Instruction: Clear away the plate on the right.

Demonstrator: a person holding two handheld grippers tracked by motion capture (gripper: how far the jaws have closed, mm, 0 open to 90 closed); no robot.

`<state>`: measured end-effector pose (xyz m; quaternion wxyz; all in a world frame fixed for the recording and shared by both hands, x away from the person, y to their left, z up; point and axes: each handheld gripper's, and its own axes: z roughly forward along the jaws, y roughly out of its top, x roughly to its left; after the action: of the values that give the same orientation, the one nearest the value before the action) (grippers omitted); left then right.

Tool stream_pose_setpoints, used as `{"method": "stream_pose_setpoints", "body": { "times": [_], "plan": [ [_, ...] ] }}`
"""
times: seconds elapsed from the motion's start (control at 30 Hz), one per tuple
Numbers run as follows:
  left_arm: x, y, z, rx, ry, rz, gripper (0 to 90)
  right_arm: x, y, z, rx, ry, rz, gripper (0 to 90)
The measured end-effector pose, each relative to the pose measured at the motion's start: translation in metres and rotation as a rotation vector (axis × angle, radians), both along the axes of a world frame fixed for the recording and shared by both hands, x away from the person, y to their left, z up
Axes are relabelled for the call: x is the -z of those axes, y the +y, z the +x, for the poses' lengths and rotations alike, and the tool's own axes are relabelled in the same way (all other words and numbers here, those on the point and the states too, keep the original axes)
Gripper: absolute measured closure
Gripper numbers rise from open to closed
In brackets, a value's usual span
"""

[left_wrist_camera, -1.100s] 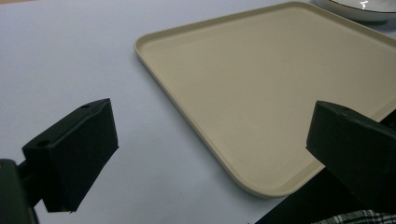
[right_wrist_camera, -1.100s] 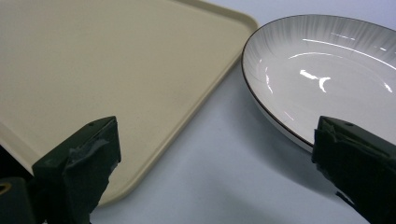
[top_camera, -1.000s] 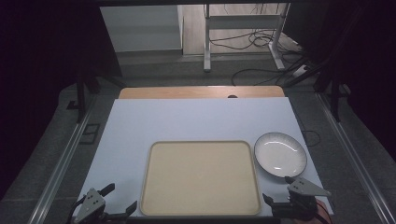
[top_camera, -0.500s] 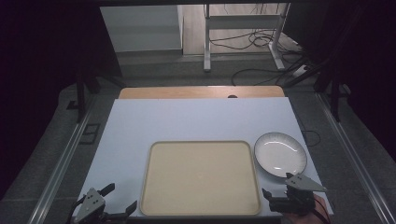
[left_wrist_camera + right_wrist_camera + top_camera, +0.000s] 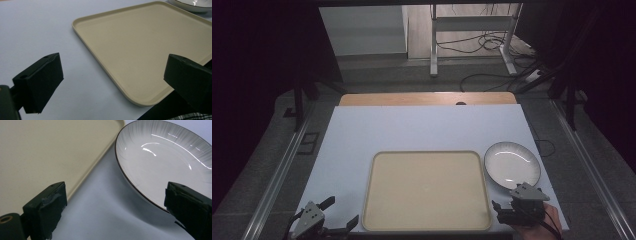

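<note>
Right gripper (image 5: pixel 507 212), jaws apart and just closing slightly with nothing between, hovers near round white ribbed plate (image 5: pixel 512 164) beside empty beige rectangular tray (image 5: pixel 427 190) on white counter (image 5: pixel 412 130); left gripper (image 5: pixel 334 217) jaws wide.

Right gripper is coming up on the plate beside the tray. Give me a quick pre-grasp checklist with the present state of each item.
1. Right gripper open: ok, its jaws stand apart with nothing between them, though they have just been closing a little.
2. Plate empty: ok.
3. Plate's near rim within the jaws: not ok, the rim lies ahead of them, untouched.
4. Tray bare and ready to take a load: ok.
5. Left gripper out of the way: ok, open near the tray's near left corner.
6. Plate flat on the white table: ok.
</note>
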<state>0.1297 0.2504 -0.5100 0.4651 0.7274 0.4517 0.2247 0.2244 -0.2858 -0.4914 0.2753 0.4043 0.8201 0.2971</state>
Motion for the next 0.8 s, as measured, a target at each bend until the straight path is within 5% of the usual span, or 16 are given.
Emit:
{"method": "stream_pose_setpoints", "body": {
  "times": [0.5, 0.8],
  "plan": [
    [0.0, 0.0, 0.0, -0.001, 0.001, -0.001, 2.2, 0.001, 0.004, 0.008, -0.007, -0.048, -0.201, 28.7],
    [0.0, 0.0, 0.0, -0.001, 0.001, 0.0, 2.3, 0.007, 0.007, 0.012, -0.059, -0.044, -0.331, 37.6]
  ]
}}
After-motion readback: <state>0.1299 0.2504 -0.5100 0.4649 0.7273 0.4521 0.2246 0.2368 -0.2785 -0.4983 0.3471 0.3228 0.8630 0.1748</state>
